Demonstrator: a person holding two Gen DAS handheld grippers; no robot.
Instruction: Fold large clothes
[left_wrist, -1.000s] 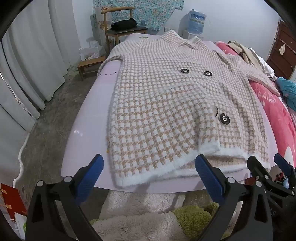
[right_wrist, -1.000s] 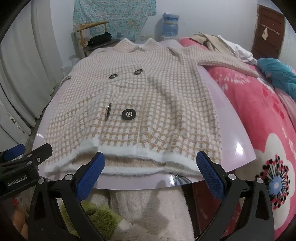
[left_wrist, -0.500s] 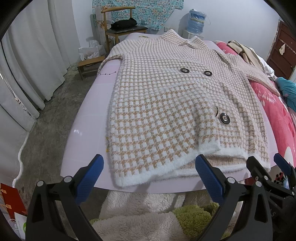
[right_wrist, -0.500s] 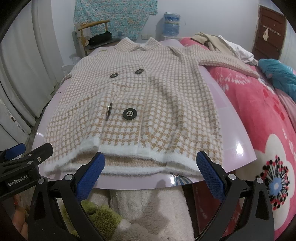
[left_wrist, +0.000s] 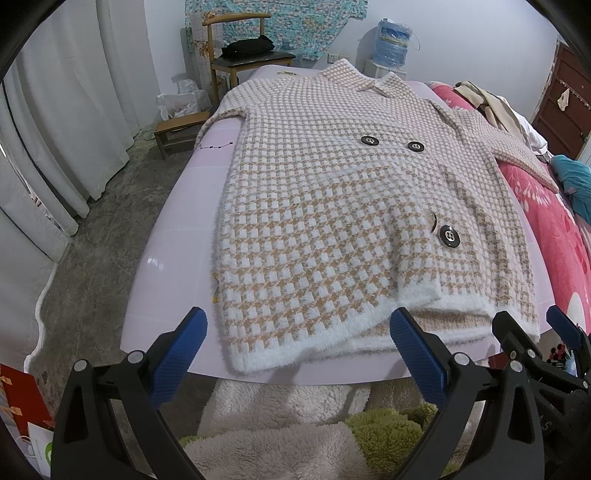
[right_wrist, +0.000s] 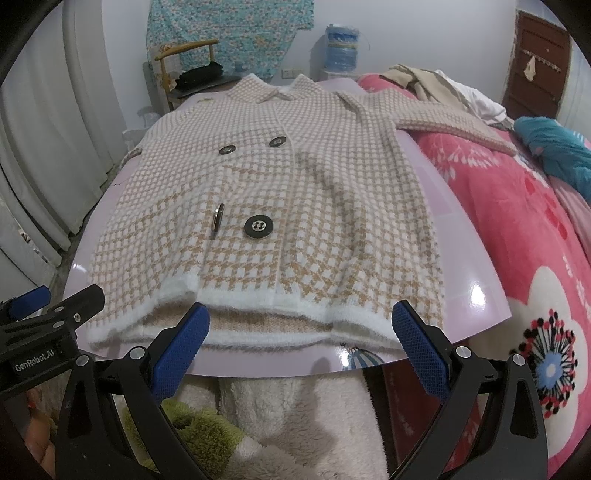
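left gripper (left_wrist: 297, 341) spread wide, empty | right gripper (right_wrist: 301, 336) likewise, empty | coat (left_wrist: 351, 206) flat on board (left_wrist: 173, 229), hem at 12 o'clock, just beyond tips | risk: pinching top hem layer only, dragging coat askew

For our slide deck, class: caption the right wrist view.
Open right tongs hover before the white hem of a beige-and-white checked fluffy coat laid flat on a glossy lilac board.
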